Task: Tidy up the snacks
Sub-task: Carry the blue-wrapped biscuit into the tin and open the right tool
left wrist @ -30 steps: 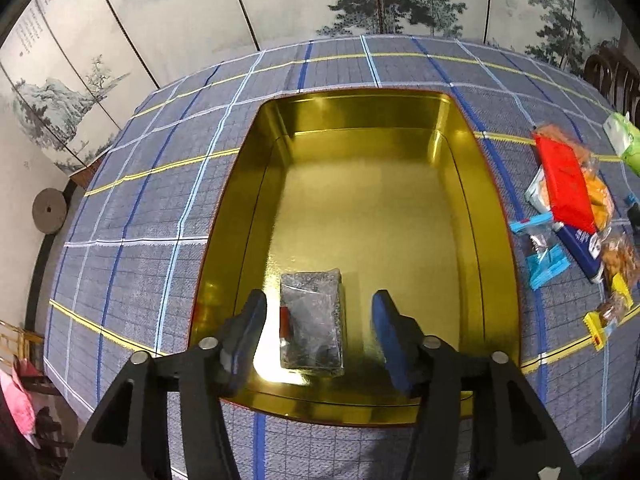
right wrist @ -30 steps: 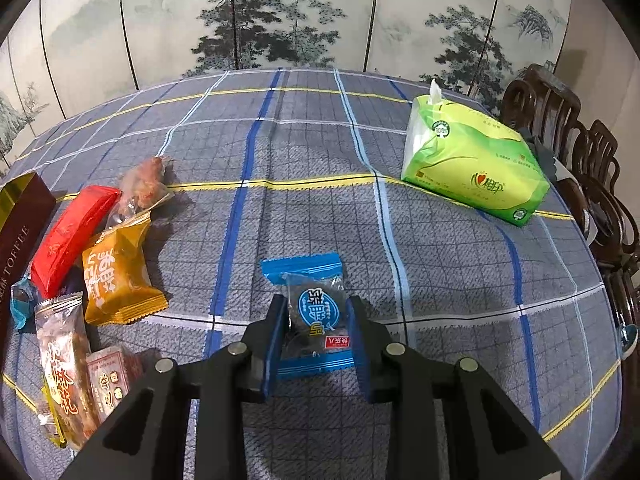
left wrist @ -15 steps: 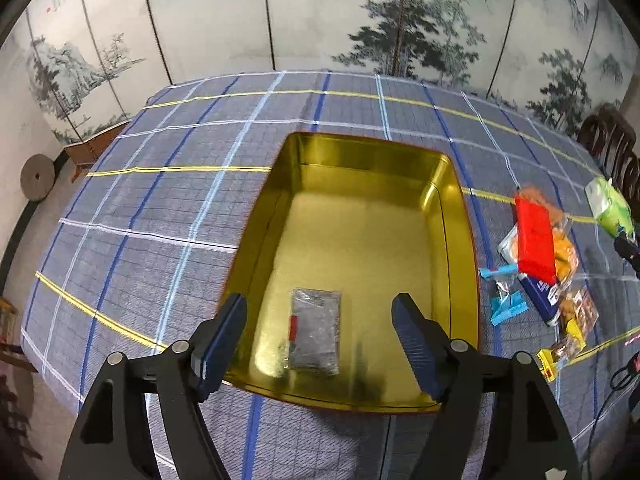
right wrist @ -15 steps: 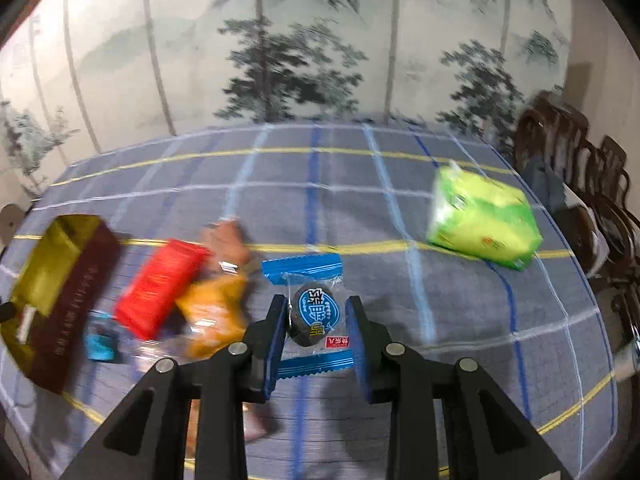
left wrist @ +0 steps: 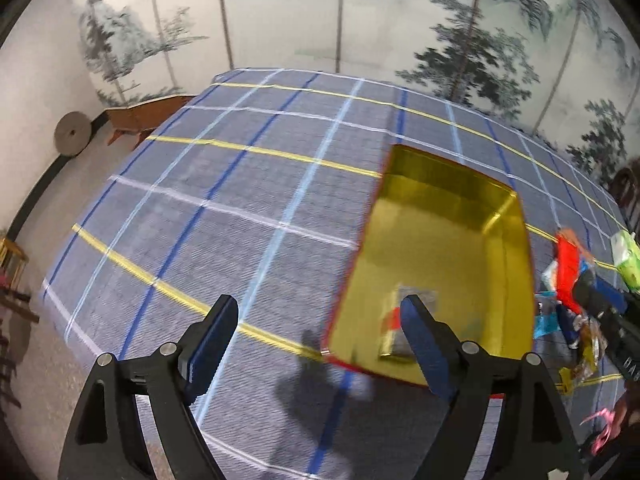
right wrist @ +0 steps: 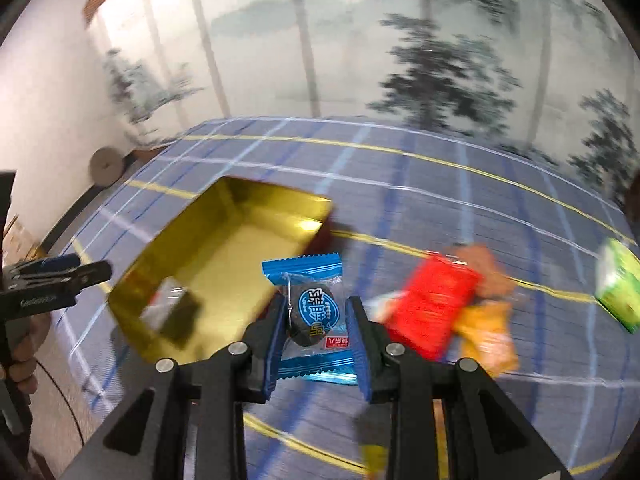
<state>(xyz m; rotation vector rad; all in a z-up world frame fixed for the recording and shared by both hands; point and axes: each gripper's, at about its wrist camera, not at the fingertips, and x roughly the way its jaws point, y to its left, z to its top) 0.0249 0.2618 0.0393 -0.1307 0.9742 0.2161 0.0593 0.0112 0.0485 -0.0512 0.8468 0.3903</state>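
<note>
My right gripper [right wrist: 314,320] is shut on a blue-wrapped dark snack [right wrist: 312,312], held in the air over the table beside the near right corner of the open gold tin [right wrist: 240,248]. A clear packet [right wrist: 172,308] lies in the tin's near end. My left gripper [left wrist: 318,344] hovers over the checked cloth just left of the tin [left wrist: 460,248]. Its jaws are opening, with nothing between them. The clear packet [left wrist: 416,294] shows partly behind its right finger. The right gripper [left wrist: 592,296] shows at the right edge.
A red packet [right wrist: 436,304], an orange packet [right wrist: 488,336] and other loose snacks lie right of the tin. A green tissue pack [right wrist: 616,292] sits farther right. A hand holds the left gripper [right wrist: 96,272] at the left edge. Painted screens stand behind the table.
My left gripper opened wide, left the clear packet in the tin and drew back to the left. My right gripper lifted the blue snack and carried it left toward the tin.
</note>
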